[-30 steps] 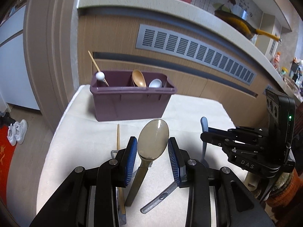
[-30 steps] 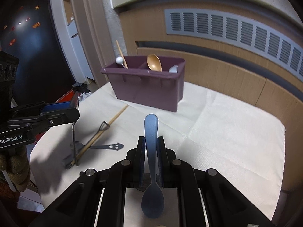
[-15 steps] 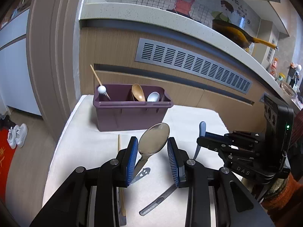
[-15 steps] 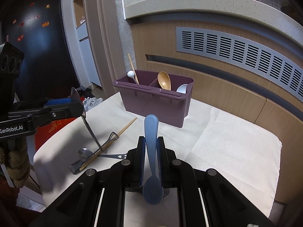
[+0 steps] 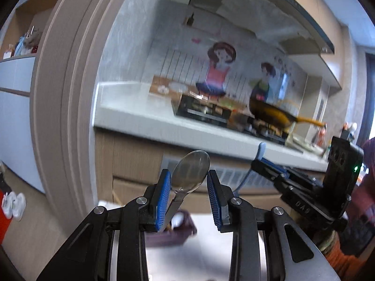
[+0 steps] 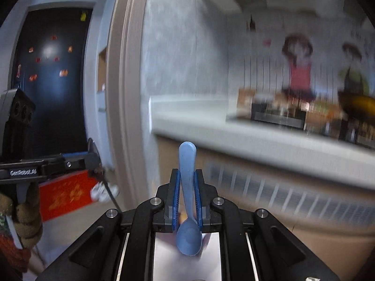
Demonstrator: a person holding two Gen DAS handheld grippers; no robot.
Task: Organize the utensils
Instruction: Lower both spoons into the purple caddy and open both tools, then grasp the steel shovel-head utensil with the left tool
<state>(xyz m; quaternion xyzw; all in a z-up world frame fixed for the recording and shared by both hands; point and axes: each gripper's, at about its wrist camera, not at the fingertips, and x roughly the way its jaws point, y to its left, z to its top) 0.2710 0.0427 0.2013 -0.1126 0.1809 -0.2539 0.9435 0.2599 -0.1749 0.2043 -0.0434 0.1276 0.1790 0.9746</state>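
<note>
Ahead of the tool and above it runs a pale counter (image 5: 145, 119), blurred. A yellow-handled pan (image 5: 276, 114) sits off to its right, under a cartoon mural (image 5: 220, 70). White shoes (image 5: 13, 205) lie low at left beside a red mat (image 6: 65, 195).

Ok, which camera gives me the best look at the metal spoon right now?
The left wrist view: the metal spoon stands bowl-up between the left tongs, sharp and central. The right wrist view shows only a thin, blurred part of it hanging below the left tongs.
</note>
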